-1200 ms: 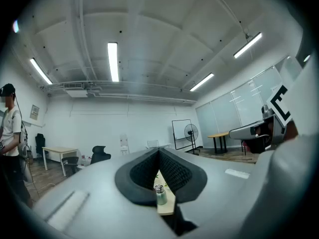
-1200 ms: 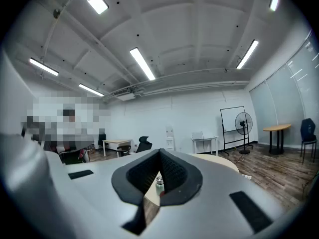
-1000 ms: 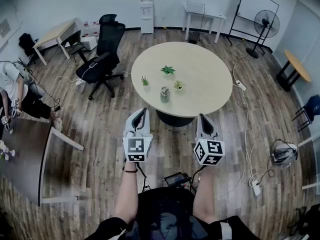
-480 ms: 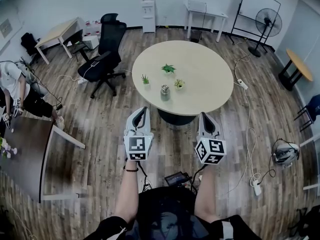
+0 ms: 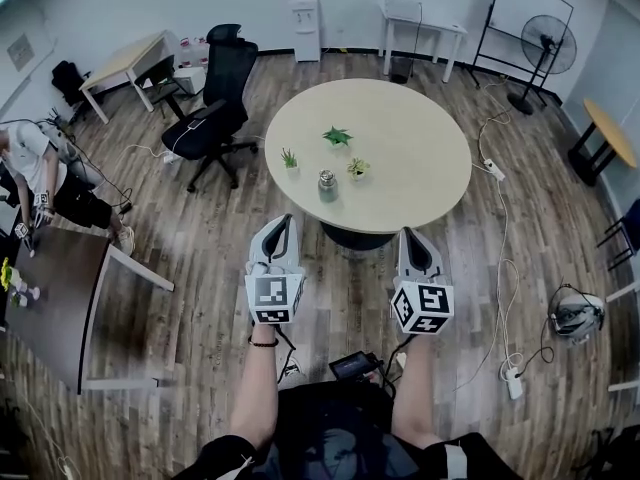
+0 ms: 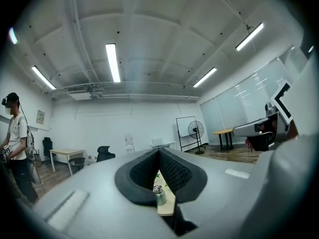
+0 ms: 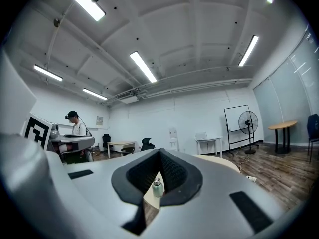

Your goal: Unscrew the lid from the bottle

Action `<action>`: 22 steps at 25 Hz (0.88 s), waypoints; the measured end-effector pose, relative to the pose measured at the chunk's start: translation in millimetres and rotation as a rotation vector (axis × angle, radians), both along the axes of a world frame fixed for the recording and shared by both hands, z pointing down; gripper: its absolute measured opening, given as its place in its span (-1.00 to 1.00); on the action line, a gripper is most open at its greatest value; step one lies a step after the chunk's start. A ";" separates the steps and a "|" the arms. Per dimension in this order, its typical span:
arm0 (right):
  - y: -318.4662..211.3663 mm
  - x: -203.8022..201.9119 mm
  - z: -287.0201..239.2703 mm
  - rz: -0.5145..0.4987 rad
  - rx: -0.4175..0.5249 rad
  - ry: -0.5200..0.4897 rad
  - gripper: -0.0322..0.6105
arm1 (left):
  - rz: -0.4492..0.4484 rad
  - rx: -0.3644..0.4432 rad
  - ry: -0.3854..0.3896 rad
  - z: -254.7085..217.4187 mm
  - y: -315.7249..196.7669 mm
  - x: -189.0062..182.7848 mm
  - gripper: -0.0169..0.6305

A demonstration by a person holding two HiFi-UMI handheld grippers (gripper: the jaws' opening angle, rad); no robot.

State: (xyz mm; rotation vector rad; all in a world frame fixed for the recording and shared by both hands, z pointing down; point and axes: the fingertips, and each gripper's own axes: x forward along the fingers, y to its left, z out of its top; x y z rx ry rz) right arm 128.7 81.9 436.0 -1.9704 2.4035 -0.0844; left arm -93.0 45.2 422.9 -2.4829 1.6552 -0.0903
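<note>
1. The room is an open office with a wood-plank floor (image 5: pixel 200 238). A round pale table (image 5: pixel 420 168) stands in the middle, with a black office chair (image 5: pixel 215 108) off its left side. A standing fan (image 5: pixel 548 43) and a whiteboard (image 5: pixel 530 8) are by the far wall.
2. The bottle (image 5: pixel 328 185) stands upright on the near part of the tabletop, its silvery lid (image 7: pixel 156 181) on. Three small potted plants are around it: one (image 5: pixel 290 159) just to its left, one (image 5: pixel 357 169) just to its right, and one (image 5: pixel 336 139) farther back.
3. The person stands short of the table with both bare forearms held forward, side by side and roughly parallel. The left forearm (image 5: pixel 262 398) has a dark band at the wrist.
4. The left gripper (image 5: pixel 287 220) points at the table with its marker cube turned up. Its ribbed pads are pressed together and nothing is between them. It hangs over the floor, well apart from the bottle.
5. The right gripper (image 5: pixel 405 234) is level with it, also aimed at the table. Its pads are likewise pressed together on nothing, and its tip is just short of the table's near edge.
6. In each gripper view the bottle appears small and far ahead, seen through the notch under the closed pads.
7. Another person (image 5: pixel 40 168) in a light shirt stands off to the left beside a dark table (image 5: pixel 45 298).
</note>
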 end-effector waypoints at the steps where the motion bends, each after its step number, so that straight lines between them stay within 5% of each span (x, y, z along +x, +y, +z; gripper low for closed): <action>1: -2.1 4.0 2.1 0.000 0.001 -0.007 -0.89 | 0.000 0.002 -0.003 2.6 0.0 3.6 -0.94; 10: -45.3 19.4 24.1 -0.011 -0.030 -0.055 -0.89 | 0.002 -0.043 -0.038 26.0 -46.5 22.1 -0.94; 22: -208.5 45.9 -3.9 0.084 0.003 0.052 -0.89 | 0.080 -0.020 0.032 16.9 -230.7 47.0 -0.94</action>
